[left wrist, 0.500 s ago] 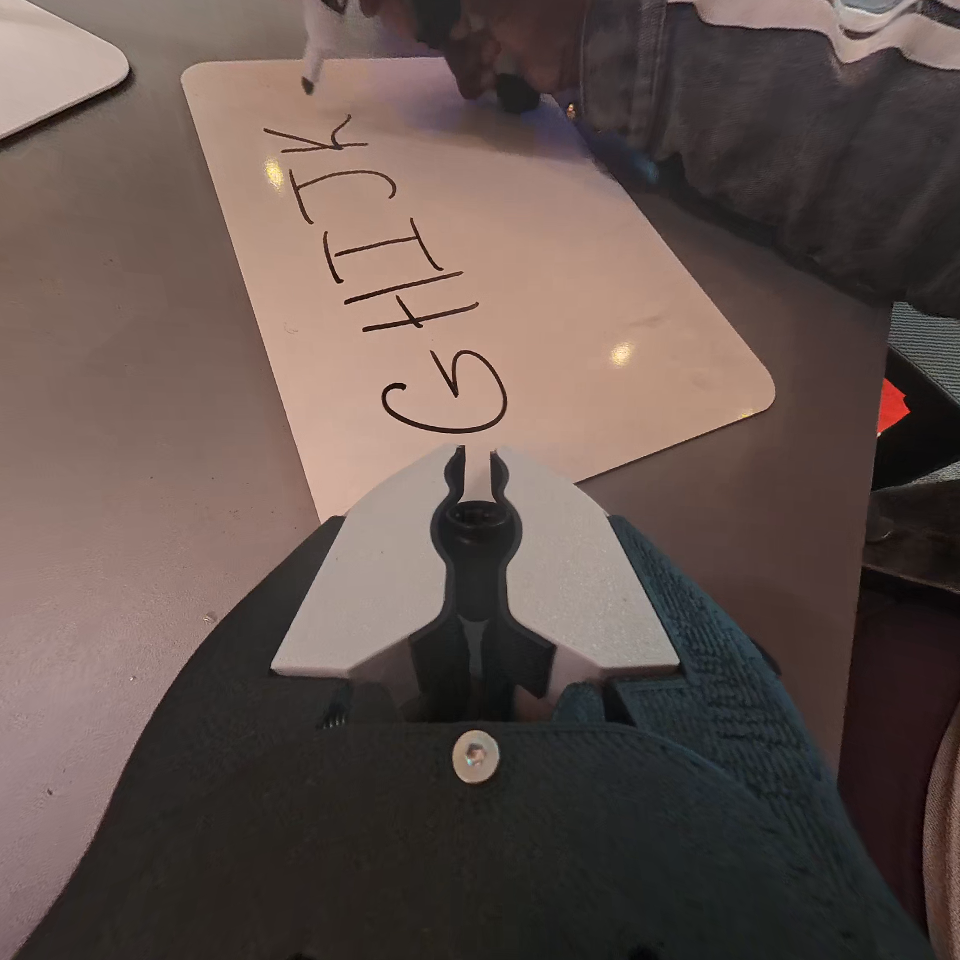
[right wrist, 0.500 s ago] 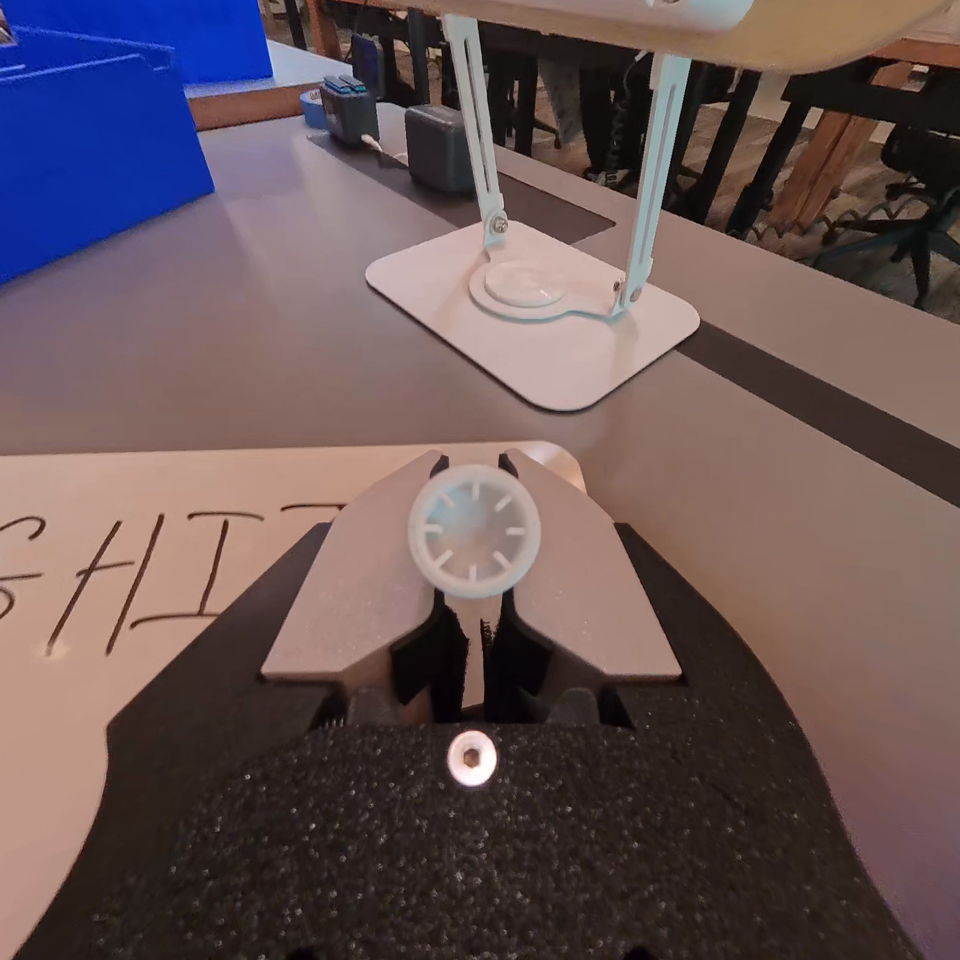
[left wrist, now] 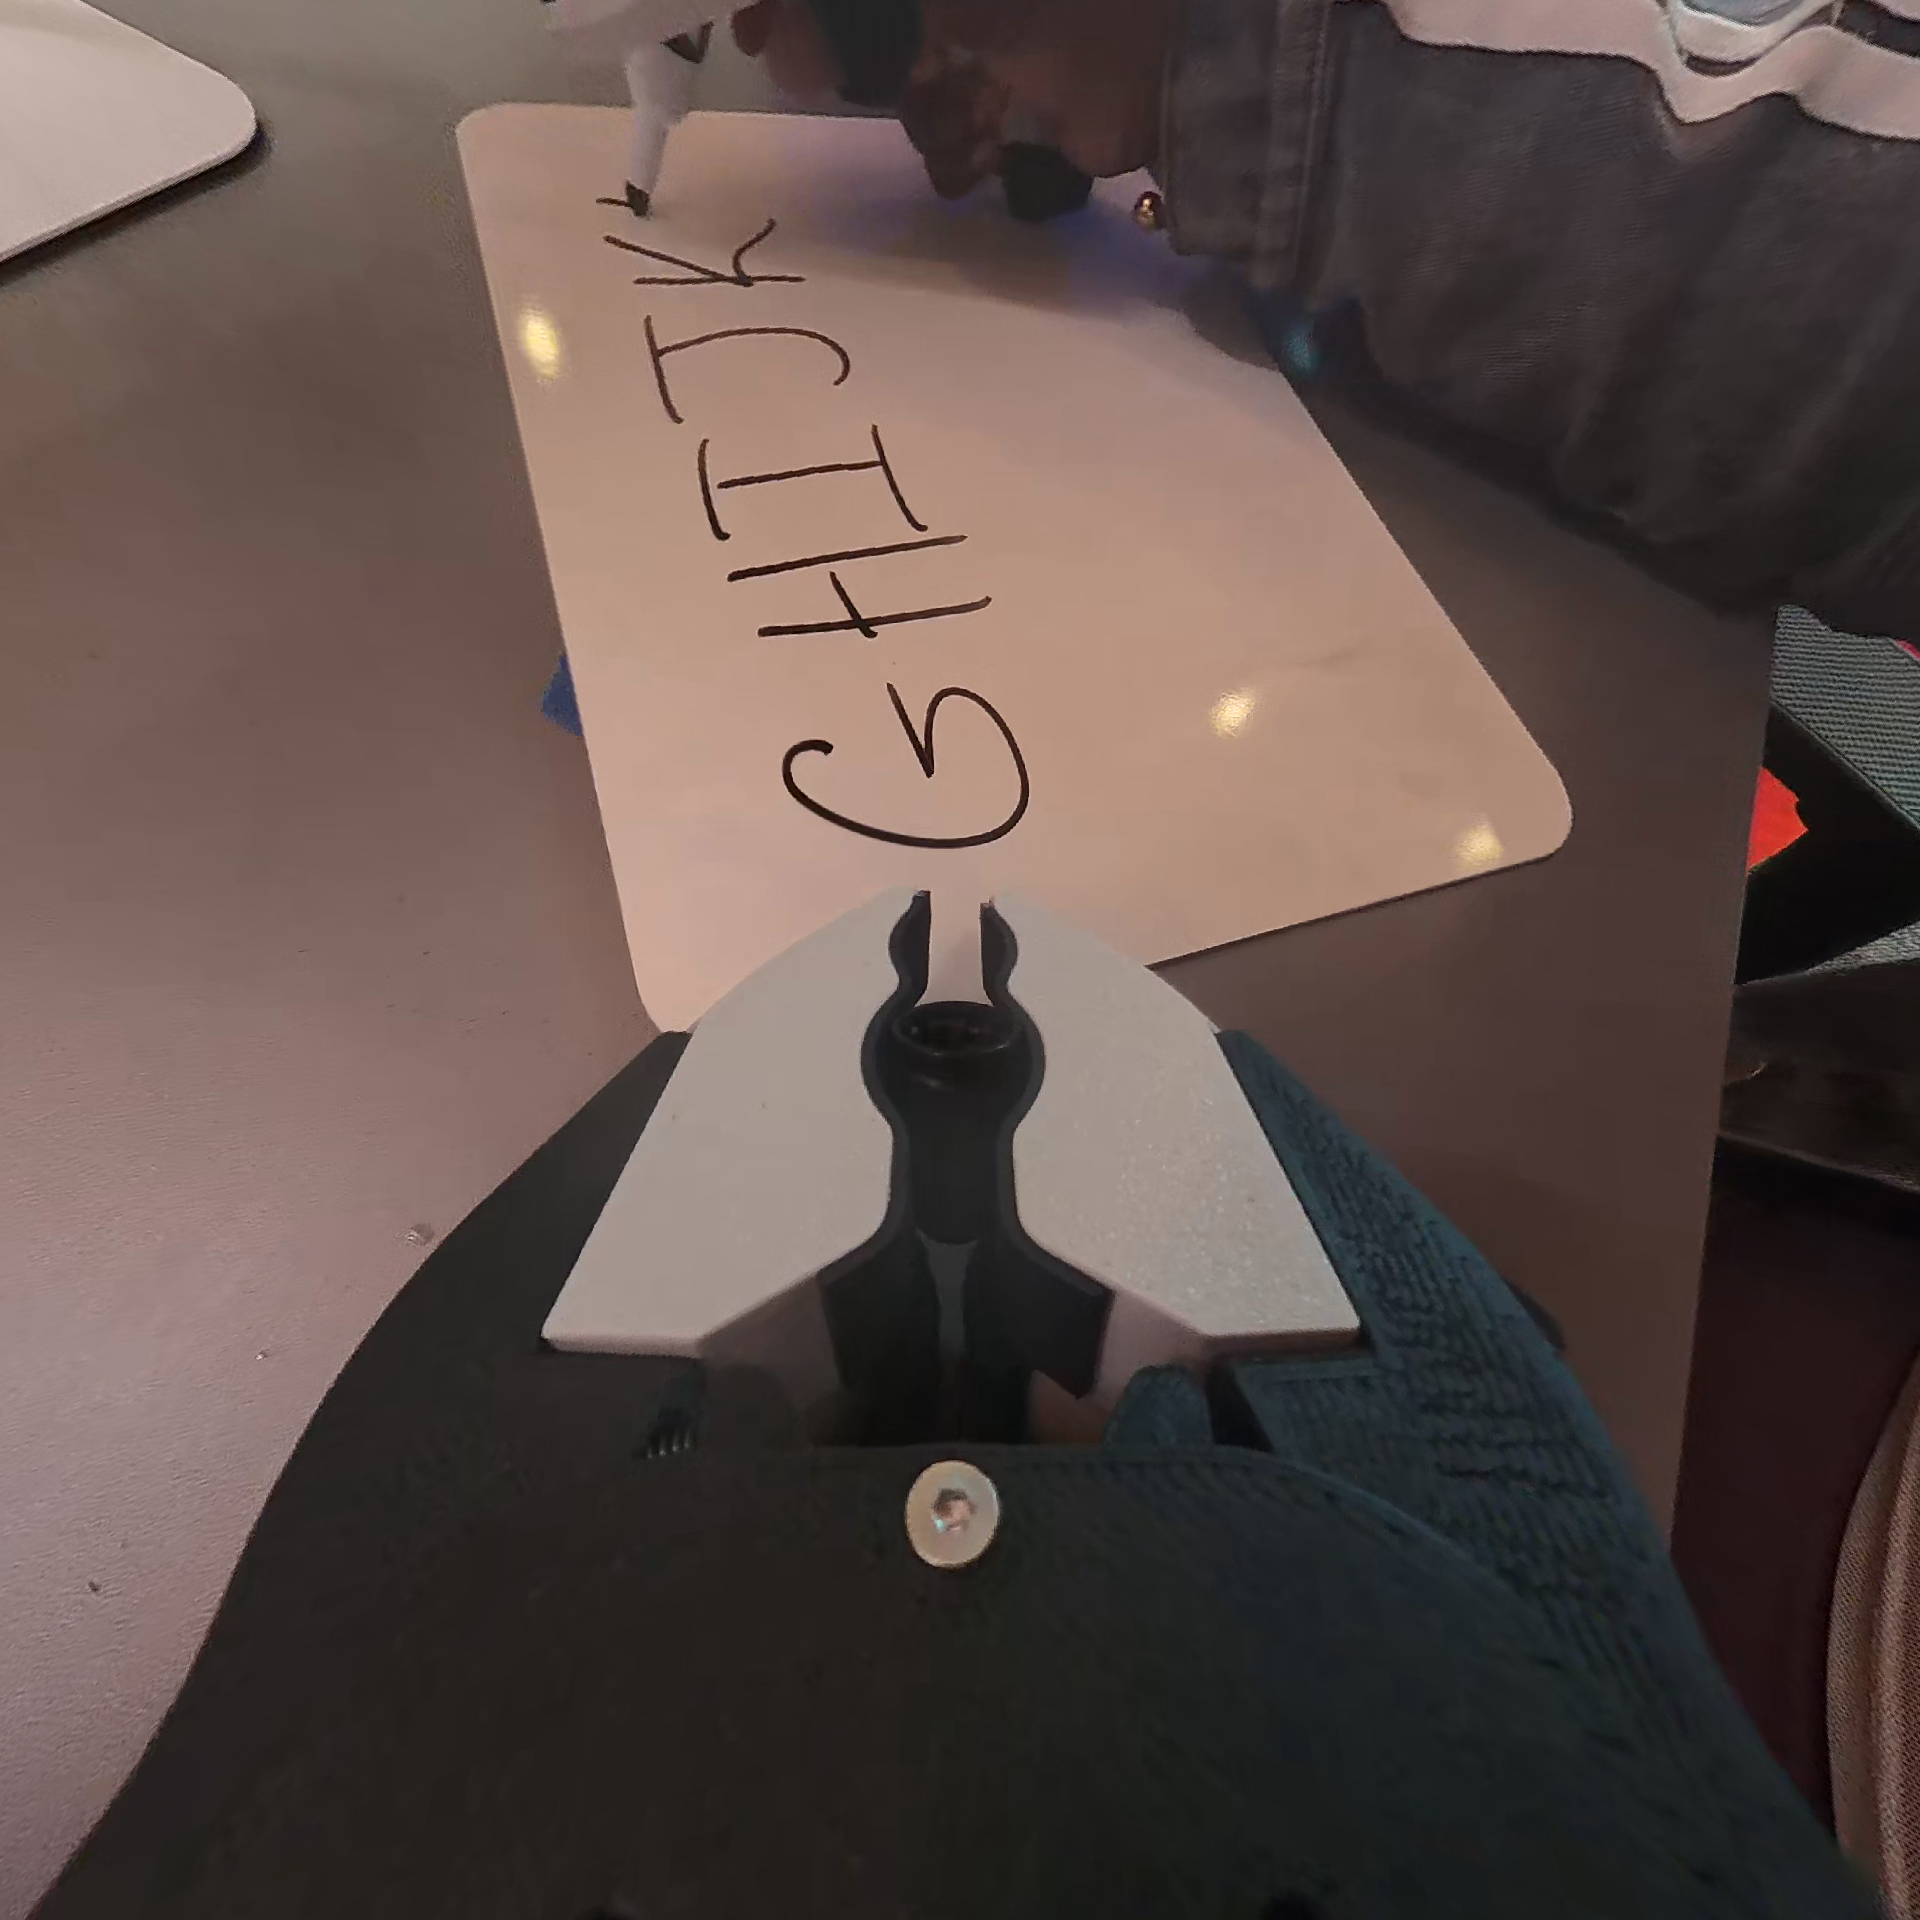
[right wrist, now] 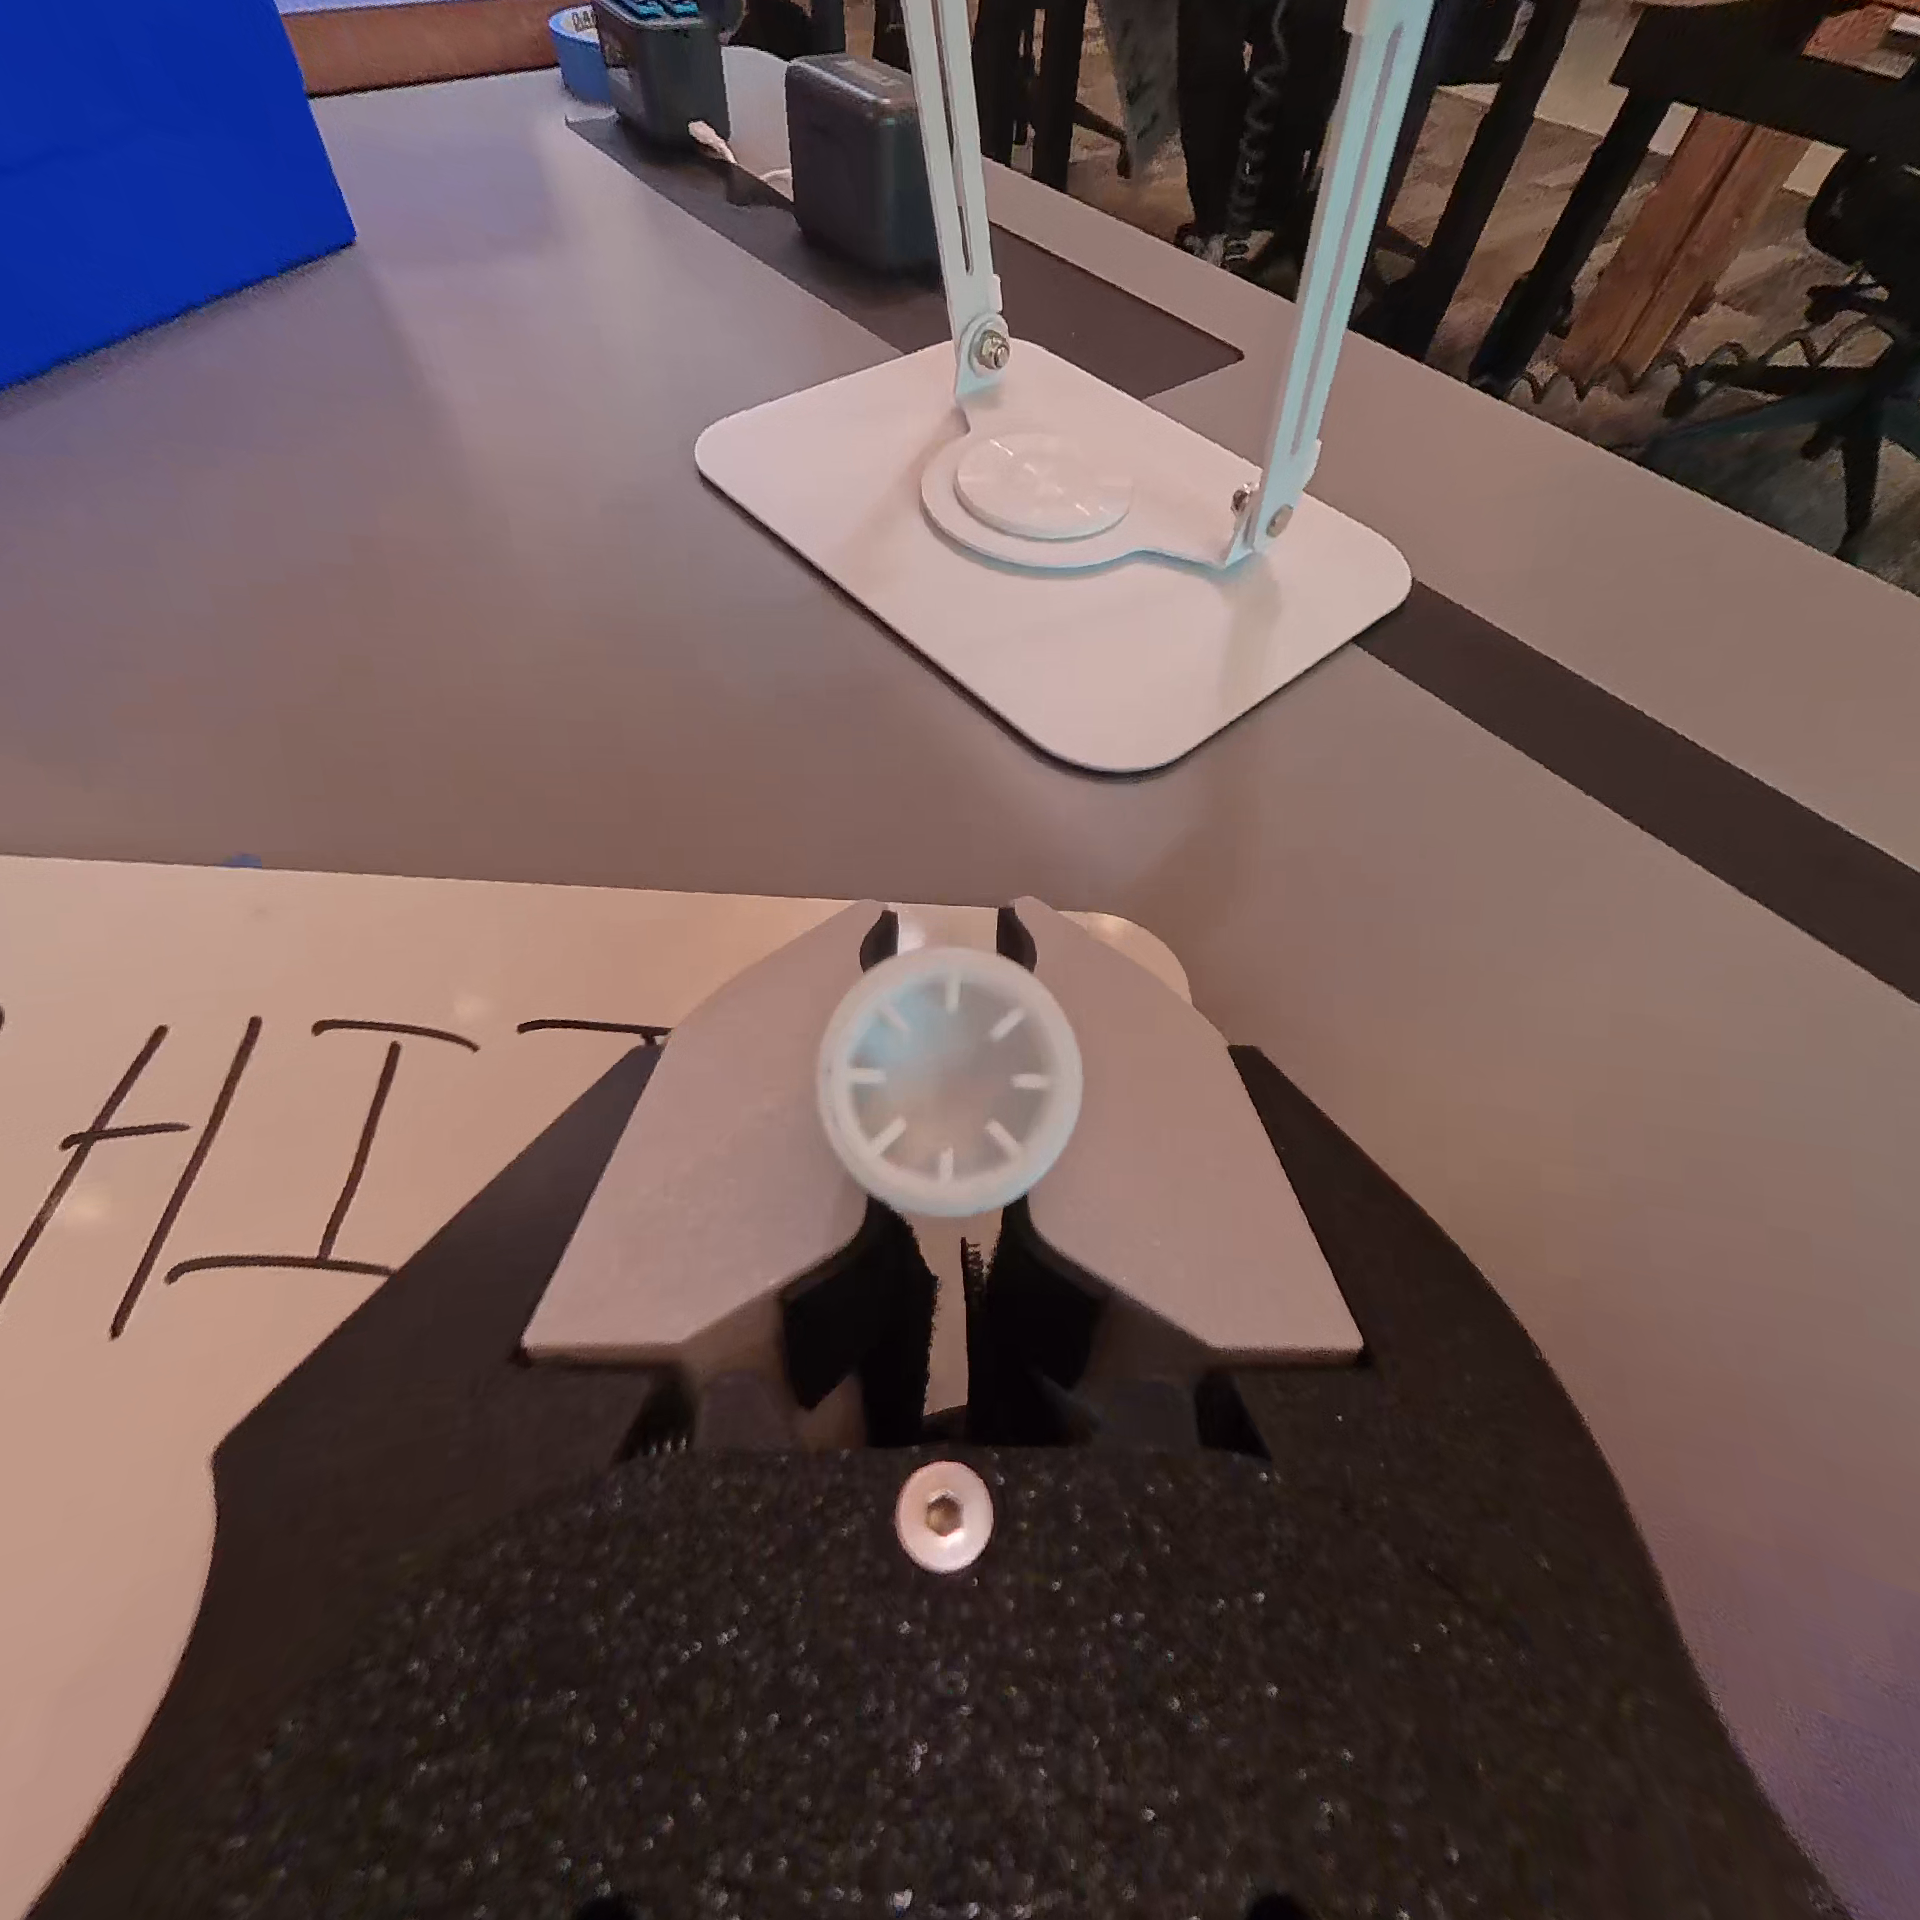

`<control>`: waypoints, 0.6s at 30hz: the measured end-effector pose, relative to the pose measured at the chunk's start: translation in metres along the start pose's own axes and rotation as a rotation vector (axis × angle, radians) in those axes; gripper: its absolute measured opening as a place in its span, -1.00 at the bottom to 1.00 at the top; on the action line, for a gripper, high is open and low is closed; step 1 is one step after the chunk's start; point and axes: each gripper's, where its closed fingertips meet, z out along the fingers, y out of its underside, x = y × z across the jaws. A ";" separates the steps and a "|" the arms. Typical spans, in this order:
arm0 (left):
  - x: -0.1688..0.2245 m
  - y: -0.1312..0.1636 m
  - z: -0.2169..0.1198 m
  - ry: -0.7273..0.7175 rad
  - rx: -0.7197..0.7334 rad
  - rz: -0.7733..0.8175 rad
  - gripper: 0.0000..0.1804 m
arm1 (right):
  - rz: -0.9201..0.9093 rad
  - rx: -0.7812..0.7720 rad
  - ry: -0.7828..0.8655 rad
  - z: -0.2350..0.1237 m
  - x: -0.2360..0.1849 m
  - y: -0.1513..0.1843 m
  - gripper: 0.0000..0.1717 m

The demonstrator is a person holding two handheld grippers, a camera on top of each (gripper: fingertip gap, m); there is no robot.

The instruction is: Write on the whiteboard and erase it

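The whiteboard (left wrist: 1143, 582) lies flat on the grey table and bears a row of black hand-drawn letters. My left gripper (left wrist: 951, 904) hovers over its near edge, shut on a black marker cap (left wrist: 951, 1039) that sits in the round notch between the fingers. My right gripper (right wrist: 948, 914) is shut on a white marker; its round rear end (right wrist: 948, 1081) faces the camera. In the left wrist view the marker (left wrist: 655, 125) stands at the board's far end with its tip on the surface, beside the last letter. The whiteboard also shows in the right wrist view (right wrist: 416, 966).
A white stand base (right wrist: 1070, 613) with two thin arms stands just beyond the board; its corner shows in the left wrist view (left wrist: 94, 135). A blue box (right wrist: 135, 177) and dark devices (right wrist: 852, 156) are farther back. A person's grey sleeve (left wrist: 1558, 260) lies over the board's far right. Some 25 cm of space lies between my two pairs of fingers.
The right gripper with the marker has moved on along the row of letters; a short new stroke shows by the last letter. The left gripper shifted slightly, still holding the cap.
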 end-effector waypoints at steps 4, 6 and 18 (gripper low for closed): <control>0.000 0.001 0.001 -0.003 -0.009 0.007 -0.90 | 0.013 -0.002 0.013 -0.011 0.000 0.005 -0.78; 0.000 0.002 0.001 -0.006 -0.015 0.005 -0.89 | 0.020 -0.003 0.024 -0.014 0.000 0.007 -0.78; 0.000 0.002 0.002 -0.008 -0.018 0.014 -0.90 | 0.123 -0.007 0.106 -0.040 0.010 0.020 -0.78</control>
